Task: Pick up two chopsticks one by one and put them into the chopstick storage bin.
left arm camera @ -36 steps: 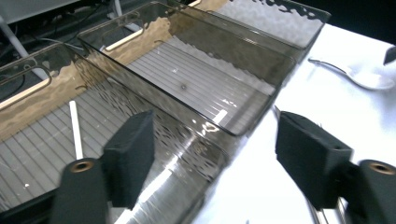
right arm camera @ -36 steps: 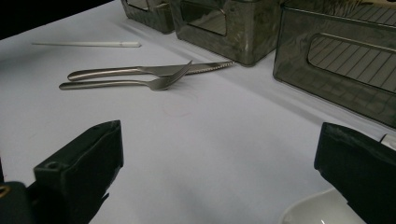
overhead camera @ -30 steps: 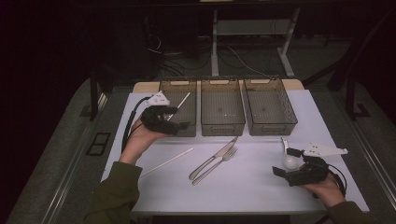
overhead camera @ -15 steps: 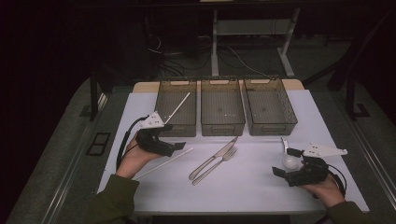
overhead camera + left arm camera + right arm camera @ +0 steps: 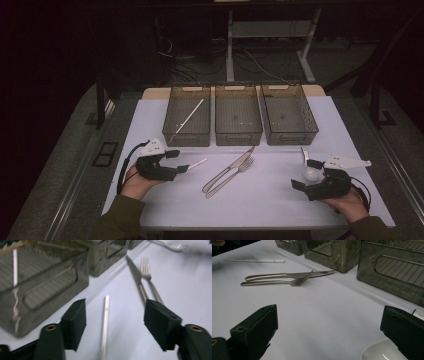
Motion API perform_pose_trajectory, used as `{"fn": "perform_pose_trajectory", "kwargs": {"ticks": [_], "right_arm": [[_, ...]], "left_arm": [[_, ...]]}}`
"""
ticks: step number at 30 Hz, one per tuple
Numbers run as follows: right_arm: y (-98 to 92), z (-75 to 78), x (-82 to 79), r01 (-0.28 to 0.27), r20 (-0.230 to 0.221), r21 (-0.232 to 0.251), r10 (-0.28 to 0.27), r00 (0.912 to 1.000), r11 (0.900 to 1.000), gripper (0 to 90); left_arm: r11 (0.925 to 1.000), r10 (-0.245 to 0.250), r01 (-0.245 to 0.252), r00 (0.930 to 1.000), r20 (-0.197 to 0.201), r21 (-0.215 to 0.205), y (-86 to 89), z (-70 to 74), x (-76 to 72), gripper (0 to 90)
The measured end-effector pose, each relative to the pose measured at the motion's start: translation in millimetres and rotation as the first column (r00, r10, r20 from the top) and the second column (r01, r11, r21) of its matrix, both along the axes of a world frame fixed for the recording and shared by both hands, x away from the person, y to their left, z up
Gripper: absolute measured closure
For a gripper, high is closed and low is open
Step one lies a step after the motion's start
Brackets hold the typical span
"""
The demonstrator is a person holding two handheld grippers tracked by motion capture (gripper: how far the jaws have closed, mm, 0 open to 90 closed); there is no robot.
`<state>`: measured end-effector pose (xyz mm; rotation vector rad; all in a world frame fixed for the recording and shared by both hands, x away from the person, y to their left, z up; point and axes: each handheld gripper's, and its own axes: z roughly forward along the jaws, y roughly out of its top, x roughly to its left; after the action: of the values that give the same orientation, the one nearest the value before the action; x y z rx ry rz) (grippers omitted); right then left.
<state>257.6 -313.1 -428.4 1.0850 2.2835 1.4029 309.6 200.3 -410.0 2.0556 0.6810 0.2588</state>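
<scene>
- On the white table (image 5: 280,200) there are 3 dark see-through bins in a row at the far side.
- The left bin (image 5: 190,116) has 1 white chopstick (image 5: 189,119) inside it, lying slanted. In the left gripper view that chopstick (image 5: 15,267) shows through the bin wall.
- The middle bin (image 5: 238,115) and the right bin (image 5: 289,114) sit beside it.
- A second white chopstick (image 5: 197,163) lies flat on the table, in front of the left bin.
- The left gripper (image 5: 176,161) is low over the table at the near left. Its jaws are wide apart, 1 on each side of the near end of this chopstick (image 5: 105,322). They do not touch it.
- A metal knife (image 5: 231,168) and a metal fork (image 5: 235,175) lie side by side in the middle of the table, touching or nearly so. In the right gripper view the fork (image 5: 274,282) lies just in front of the knife (image 5: 287,275).
- A white soup spoon (image 5: 308,168) lies at the near right, just beside the right gripper (image 5: 306,175).
- The right gripper's jaws are wide apart too and hold nothing. The bowl of the spoon (image 5: 379,352) is near its right jaw.
</scene>
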Motion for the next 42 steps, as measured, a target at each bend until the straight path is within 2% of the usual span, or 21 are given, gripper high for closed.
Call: {"fn": "perform_pose_trajectory", "kwargs": {"ticks": [4, 12, 17, 27, 29, 32, 36, 42], "right_arm": [[0.7, -0.2, 0.2, -0.004, -0.002, -0.001, 0.004, 1.0000, 1.000, 1.2], [1.1, -0.4, 0.1, -0.006, -0.001, -0.005, 0.006, 1.0000, 1.000, 1.2], [1.5, -0.6, 0.3, -0.006, -0.004, -0.005, 0.006, 1.0000, 1.000, 1.2], [1.6, -0.6, 0.3, -0.006, -0.004, -0.006, 0.006, 1.0000, 1.000, 1.2], [1.7, -0.7, 0.3, -0.007, -0.004, -0.006, 0.007, 1.0000, 1.000, 1.2], [1.6, -0.7, 0.3, -0.007, -0.004, -0.006, 0.007, 1.0000, 1.000, 1.2], [1.7, -0.7, 0.3, -0.007, -0.004, -0.007, 0.007, 1.0000, 1.000, 1.2], [1.7, -0.8, 0.4, -0.006, -0.005, -0.007, 0.006, 1.0000, 1.000, 1.2]], "left_arm": [[1.0000, -0.002, 0.002, 0.9999, -0.014, 0.007, 1.9, -5.1, 1.9, 45.1], [0.9983, 0.007, -0.004, 0.9988, -0.049, 0.058, 0.5, -14.2, 6.3, 56.6], [0.9974, 0.004, 0.001, 0.9978, -0.067, 0.072, -0.2, -17.7, 8.9, 64.2], [0.9889, -0.014, 0.030, 0.9936, -0.112, 0.145, -4.3, -26.4, 13.4, 72.1], [0.9890, -0.007, 0.025, 0.9930, -0.118, 0.146, -5.4, -28.5, 13.7, 73.5], [0.9845, -0.017, 0.040, 0.9915, -0.129, 0.171, -4.7, -30.4, 15.6, 76.2], [0.9805, -0.027, 0.053, 0.9903, -0.136, 0.189, -4.4, -33.1, 18.0, 78.6], [0.9810, -0.019, 0.046, 0.9896, -0.142, 0.188, -4.4, -34.6, 17.7, 81.8]]}}
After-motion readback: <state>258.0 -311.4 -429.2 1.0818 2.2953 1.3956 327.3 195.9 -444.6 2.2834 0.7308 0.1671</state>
